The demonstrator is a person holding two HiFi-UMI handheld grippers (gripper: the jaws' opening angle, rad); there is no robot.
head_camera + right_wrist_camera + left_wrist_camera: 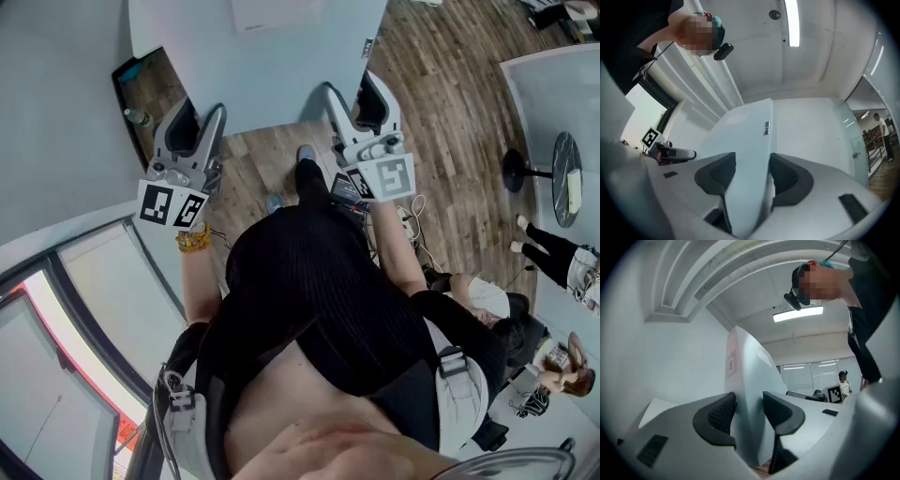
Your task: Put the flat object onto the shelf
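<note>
The flat object is a large pale blue-grey panel with a white label, held out in front of the person over the wooden floor. My left gripper clamps its near left edge and my right gripper clamps its near right edge. In the left gripper view the panel stands edge-on between the dark ribbed pads of my left gripper. In the right gripper view the panel fills the gap of my right gripper, with both pads against it. No shelf can be made out.
A dark open box with a bottle sits on the floor at the far left. A glass wall runs along the left. To the right are a white partition, a round black table and seated people.
</note>
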